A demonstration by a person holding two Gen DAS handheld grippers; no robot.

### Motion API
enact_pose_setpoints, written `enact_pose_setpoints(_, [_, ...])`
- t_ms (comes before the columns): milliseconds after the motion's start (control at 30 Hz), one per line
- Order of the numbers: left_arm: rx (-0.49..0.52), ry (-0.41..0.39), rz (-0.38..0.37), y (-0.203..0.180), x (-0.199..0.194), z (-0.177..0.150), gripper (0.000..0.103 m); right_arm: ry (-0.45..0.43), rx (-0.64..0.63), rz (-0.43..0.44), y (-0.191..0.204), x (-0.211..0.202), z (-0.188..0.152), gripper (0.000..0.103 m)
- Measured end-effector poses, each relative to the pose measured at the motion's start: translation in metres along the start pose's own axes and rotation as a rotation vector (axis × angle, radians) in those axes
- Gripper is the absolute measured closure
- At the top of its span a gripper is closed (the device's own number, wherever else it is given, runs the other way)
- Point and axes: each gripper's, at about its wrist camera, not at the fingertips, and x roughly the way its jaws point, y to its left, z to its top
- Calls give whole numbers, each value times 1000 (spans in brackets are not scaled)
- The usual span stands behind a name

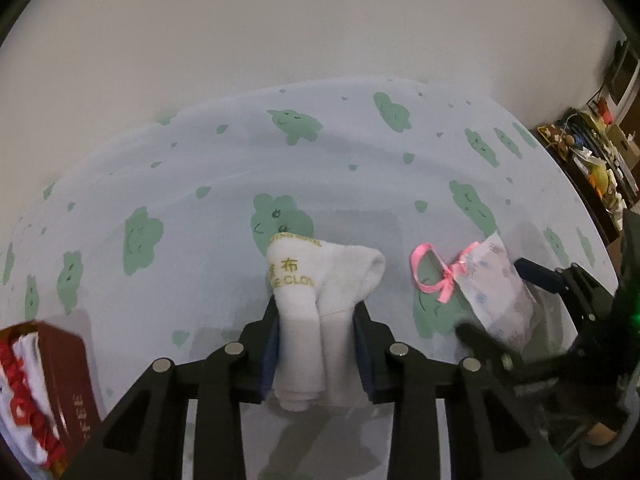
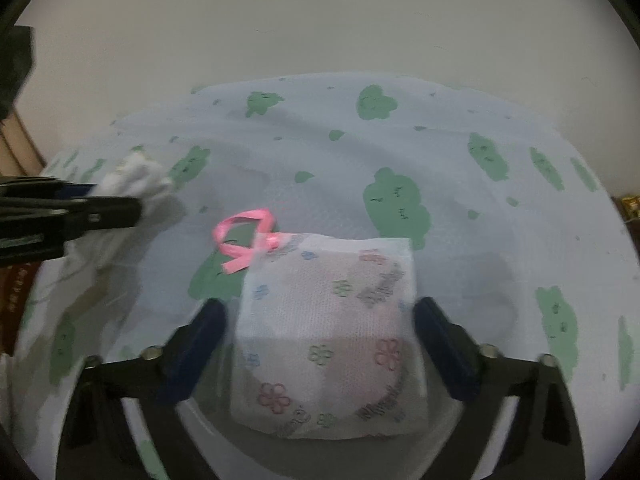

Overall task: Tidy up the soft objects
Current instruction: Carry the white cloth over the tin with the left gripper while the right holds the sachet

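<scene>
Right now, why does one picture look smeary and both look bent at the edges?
Right wrist view: motion blur smears the white towel and left gripper; the floral pouch stays readable. Left wrist view: sharper, towel lettering legible. Both: fisheye lenses curve the tablecloth edge.

Left tool (image 1: 318, 312) clamping white towel (image 1: 320, 300), pouch (image 1: 496, 288) beside

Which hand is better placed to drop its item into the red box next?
Left, probably. The left tool already clamps the white towel, and the red box sits just to its left. The right tool brackets the flowered pouch, on the far side from the box.
</scene>
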Motion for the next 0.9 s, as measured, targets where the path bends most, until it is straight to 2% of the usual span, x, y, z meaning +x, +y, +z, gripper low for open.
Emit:
enact_pose_setpoints(33, [-7,-1,0,0,-2,-2,70,-4,-8,-7,0,-1,0,35])
enact_pose_setpoints(133, [-29,-4,-3,-3,-10,-7,70,-18,3,-15,-6,-3,1,57])
enact_pose_setpoints(300, [-51,-14,5,-4,-24,-14,70,-38,9,-7,-10,-8,-2,83])
enact_pose_setpoints(400, [-61,-27,17,-6,-34,-20,70,-47,19,11,-12,-9,-3,86])
enact_pose_setpoints(633, [-106,-64,41,-3,-68,-33,70,-52,31,31,-15,-10,-3,87])
enact_pose_setpoints(900, [-180,-106,81,19,-113,-45,70,-51,31,31,-14,-10,-3,87])
